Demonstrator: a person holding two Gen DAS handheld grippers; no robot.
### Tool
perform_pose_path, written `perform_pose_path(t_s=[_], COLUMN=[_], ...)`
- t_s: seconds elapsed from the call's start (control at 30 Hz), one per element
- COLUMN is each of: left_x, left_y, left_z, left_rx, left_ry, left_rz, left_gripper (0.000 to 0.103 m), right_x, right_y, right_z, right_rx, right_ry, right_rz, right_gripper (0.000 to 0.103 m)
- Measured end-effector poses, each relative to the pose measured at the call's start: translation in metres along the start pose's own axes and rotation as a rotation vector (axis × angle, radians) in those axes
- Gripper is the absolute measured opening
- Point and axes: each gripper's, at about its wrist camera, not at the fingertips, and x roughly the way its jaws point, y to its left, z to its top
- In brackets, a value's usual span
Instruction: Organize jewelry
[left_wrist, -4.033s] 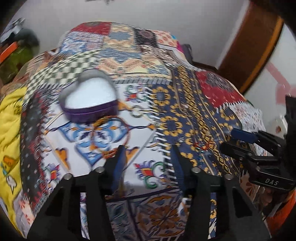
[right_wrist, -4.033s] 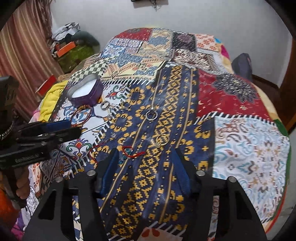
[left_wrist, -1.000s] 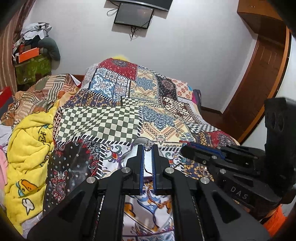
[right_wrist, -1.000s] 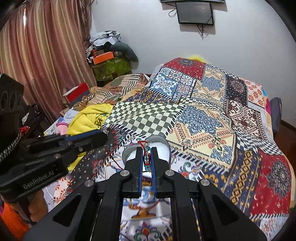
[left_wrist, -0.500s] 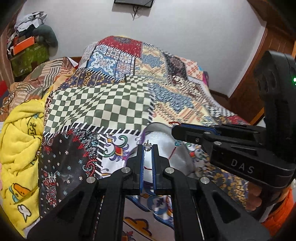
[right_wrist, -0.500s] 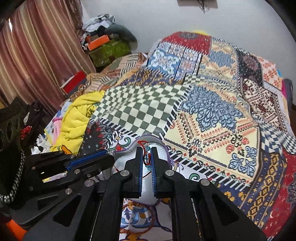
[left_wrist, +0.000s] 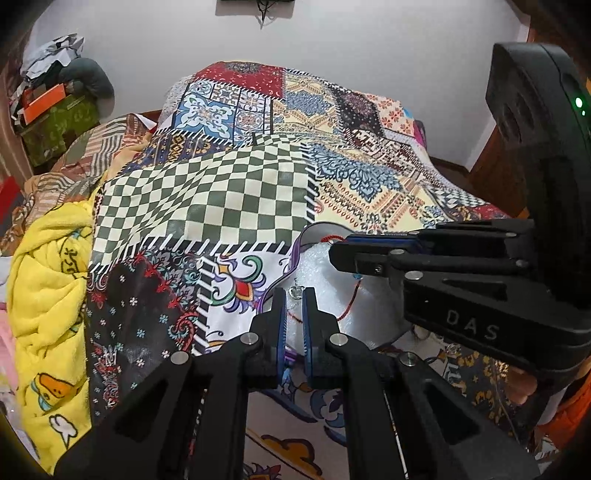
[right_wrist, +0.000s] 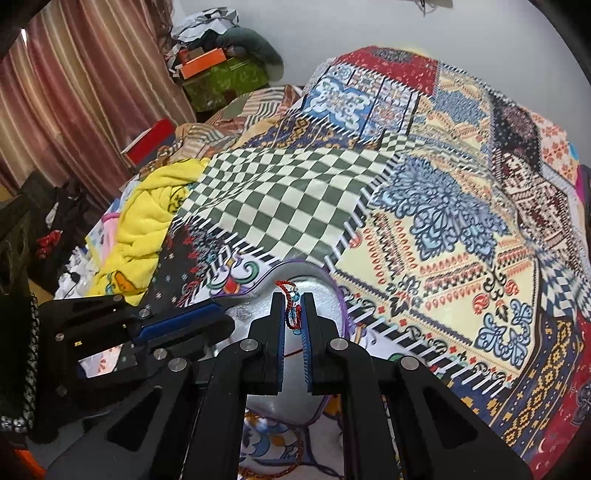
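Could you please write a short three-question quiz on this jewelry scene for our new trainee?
1. True or false: the right gripper is shut on the red cord bracelet.
2. What does the left gripper pinch? A) a gold bangle B) a small silver charm C) a watch
3. Fill in: both grippers hang over the heart-shaped ____ on the bedspread.

Key: 1 true; 2 B; 3 box.
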Motion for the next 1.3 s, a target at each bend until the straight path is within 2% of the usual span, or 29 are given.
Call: perform_pose_path(t_s=[0.07, 0.2, 0.37, 0.47, 0.6, 0.73, 1.0, 1.3], left_x=[-0.003, -0.015, -0.040, -0.058, -0.079, -0.092, -0.093, -0.058], left_y=[0.002, 0.006, 0.004, -0.001, -0.010, -0.019, -0.036, -0.049], left_z=[0.000, 0.002, 0.005, 0.006, 0.004, -0.003, -0.024, -0.045], left_rx=[-0.011, -0.035, -0.028, -0.017, 0.005, 0.024, 0.038, 0.025], left_ry=[0.003, -0.010, -0.052, -0.081, -0.109, -0.116, -0.072, 0.032], left_rz=[0.003, 0.004, 0.035, 0.047, 0.059, 0.066, 0.063, 0.051], left_gripper=[0.006, 0.010, 0.020, 0.033, 0.042, 0.048, 0.050, 0.050], right_x=[-0.003, -0.021, -0.056, -0.078, -0.107, -0.128, -0.152, -0.144], right_y=[-0.001, 0.001, 0.000, -0.002, -0.006, -0.011, -0.032, -0.073], right_z=[0.000, -0.001, -0.001, -0.005, -0.016, -0.030, -0.066, -0.114], right_rx=[0.008, 0.001, 0.000, 0.008, 0.013, 0.026, 0.059, 0.124], right_ry=[0.015, -0.024, -0.095, -0.135, -0.188, -0.220, -0.214, -0.109], right_rz=[0.010, -0.018, -0.056, -0.083, -0.133, -0.169, -0.243, -0.296], right_gripper=[0.014, 0.025, 0.025, 0.026, 0.036, 0.039, 0.039, 0.039])
